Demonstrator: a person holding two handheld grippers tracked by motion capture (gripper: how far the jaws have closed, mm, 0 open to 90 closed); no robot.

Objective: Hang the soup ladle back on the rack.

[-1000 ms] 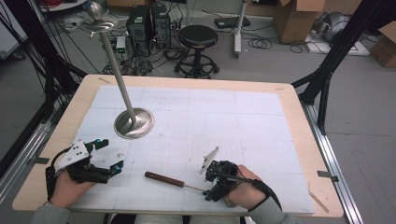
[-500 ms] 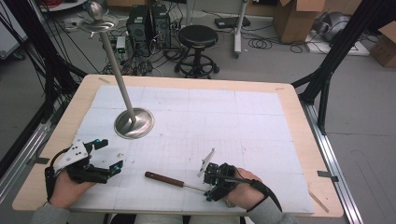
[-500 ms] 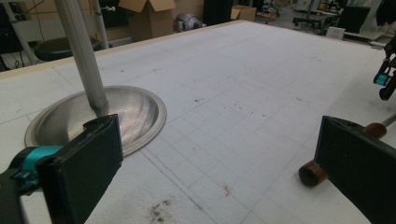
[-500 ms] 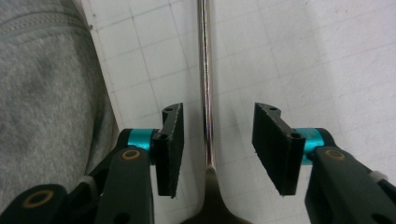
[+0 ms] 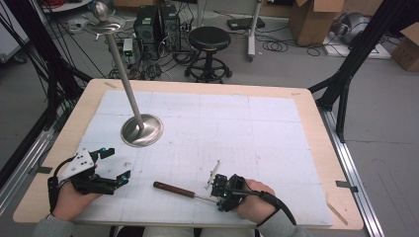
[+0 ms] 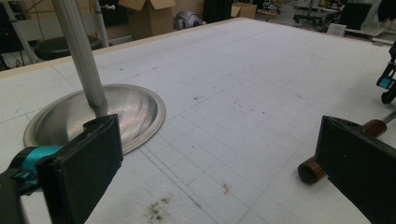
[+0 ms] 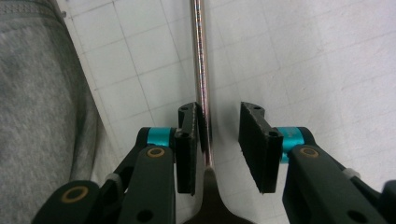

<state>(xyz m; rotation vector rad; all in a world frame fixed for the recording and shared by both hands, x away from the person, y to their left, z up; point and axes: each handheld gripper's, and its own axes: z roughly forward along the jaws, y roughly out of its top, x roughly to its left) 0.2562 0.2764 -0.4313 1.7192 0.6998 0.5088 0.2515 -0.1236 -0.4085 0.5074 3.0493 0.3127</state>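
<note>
From above, the spatula (image 5: pixel 185 191) lies on the white mat (image 5: pixel 276 133) at the near edge: brown wooden handle, thin metal shaft, its blade apparently under the right gripper (image 5: pixel 221 190). Left gripper view: left gripper (image 6: pixel 219 163) gapes wide, empty, handle end beside one jaw. Right gripper view: jaws have been closing around the shiny shaft (image 7: pixel 201 70), one pad touching, not yet clamped.

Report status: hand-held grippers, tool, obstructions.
Right hand-held gripper closing around wooden-handled tool's metal shaft, gap remains one side. Left hand-held gripper open, idle. Nothing blocking.

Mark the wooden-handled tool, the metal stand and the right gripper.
wooden-handled tool (image 5: pixel 173 189): high view, on its brown handle.
metal stand (image 5: pixel 148 132): high view, on its round base.
right gripper (image 7: pixel 219 135): right gripper view, midway between fingertips.
</note>
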